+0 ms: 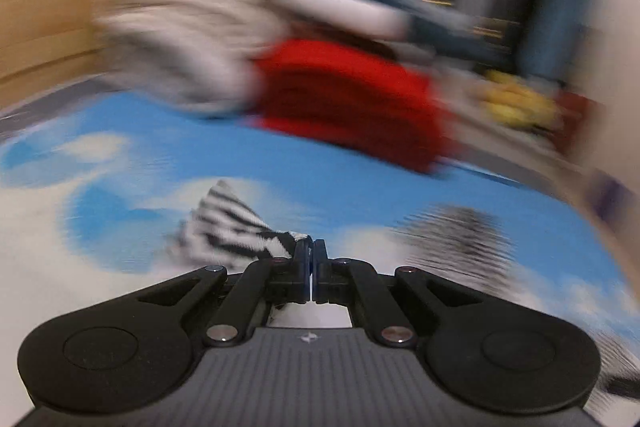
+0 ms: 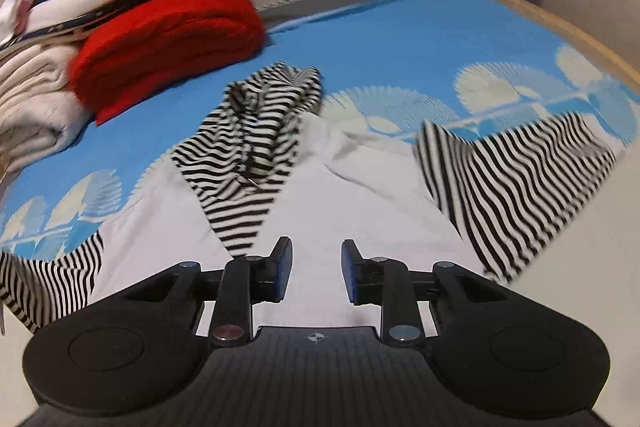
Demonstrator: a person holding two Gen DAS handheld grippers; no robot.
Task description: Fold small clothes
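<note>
Soft striped knit garment (image 2: 256,147) lies on the smooth printed bed sheet (image 2: 400,39); beside it, a fuzzy red blanket (image 2: 168,39); matt black plastic gripper (image 2: 316,267).

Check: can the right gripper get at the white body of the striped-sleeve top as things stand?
Probably yes. The right gripper is open and empty, pointing down at the white body just ahead of its fingertips. Only the striped hood lies nearby, off to one side.
</note>
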